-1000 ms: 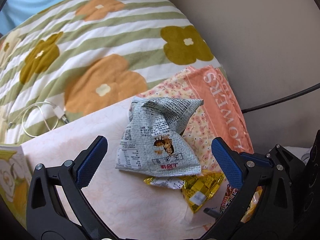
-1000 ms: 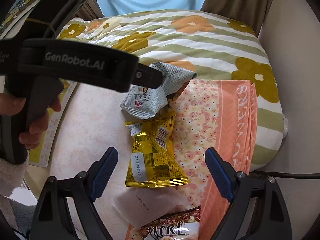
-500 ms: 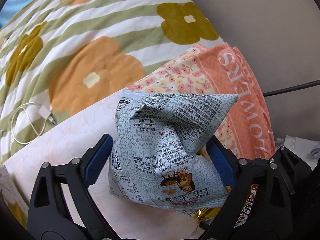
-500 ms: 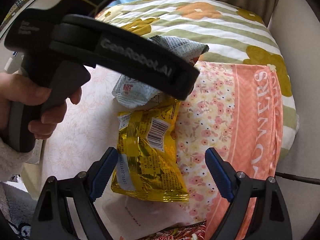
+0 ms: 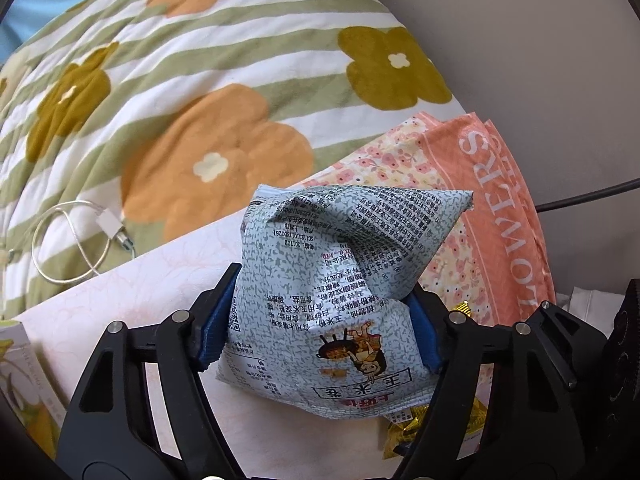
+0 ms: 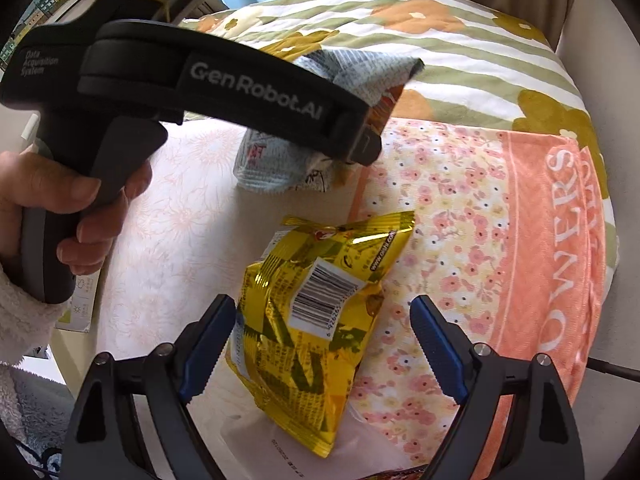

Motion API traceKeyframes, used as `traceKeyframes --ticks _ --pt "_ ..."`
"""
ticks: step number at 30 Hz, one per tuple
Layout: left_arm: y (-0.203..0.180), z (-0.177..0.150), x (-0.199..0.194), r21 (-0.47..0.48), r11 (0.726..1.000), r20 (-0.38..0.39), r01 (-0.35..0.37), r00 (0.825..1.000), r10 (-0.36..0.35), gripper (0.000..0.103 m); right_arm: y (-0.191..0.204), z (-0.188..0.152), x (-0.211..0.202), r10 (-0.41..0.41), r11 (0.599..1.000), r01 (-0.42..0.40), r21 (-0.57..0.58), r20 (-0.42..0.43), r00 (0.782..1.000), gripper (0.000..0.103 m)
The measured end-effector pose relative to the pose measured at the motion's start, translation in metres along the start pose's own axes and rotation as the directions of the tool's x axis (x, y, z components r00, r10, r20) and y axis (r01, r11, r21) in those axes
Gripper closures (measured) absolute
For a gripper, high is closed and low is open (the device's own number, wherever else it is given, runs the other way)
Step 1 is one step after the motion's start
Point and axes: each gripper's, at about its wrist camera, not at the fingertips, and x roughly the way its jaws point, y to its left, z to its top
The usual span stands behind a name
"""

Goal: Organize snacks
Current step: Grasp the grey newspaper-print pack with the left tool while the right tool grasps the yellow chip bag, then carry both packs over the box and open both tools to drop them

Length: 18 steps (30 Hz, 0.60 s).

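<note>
My left gripper is shut on a grey-blue snack bag printed with black text, both blue pads pressing its sides. The same bag shows in the right wrist view under the left gripper's black body. My right gripper is open, its fingers either side of a yellow foil snack bag lying on the pale table. A corner of the yellow bag peeks out below the grey bag.
A peach floral "FLOWERS" cloth lies right of the snacks. A green-striped flowered quilt lies behind, with a white cable on it. A booklet sits at the table's left edge. A red snack pack is at the bottom.
My left gripper moved forward around the grey bag and closed on it. My right gripper moved closer to the yellow bag, which now sits between its open fingers.
</note>
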Motion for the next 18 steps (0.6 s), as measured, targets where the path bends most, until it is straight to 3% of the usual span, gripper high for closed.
traceKeyframes --ticks 4,7,18 --pt "0.012 -0.005 -0.011 -0.037 0.999 0.020 -0.019 1.000 0.020 0.032 -0.002 0.003 0.007 0.015 1.000 -0.014 0.008 -0.015 1.000 0.016" --pt "0.018 -0.012 -0.020 -0.059 0.998 0.034 -0.038 0.999 0.040 0.032 -0.006 0.004 0.010 0.019 1.000 -0.019 0.021 -0.017 1.000 0.032" --pt "0.018 -0.040 -0.054 -0.099 0.992 0.078 -0.077 0.993 0.085 0.032 -0.009 -0.002 -0.007 -0.014 0.999 0.013 0.038 0.028 1.000 0.059"
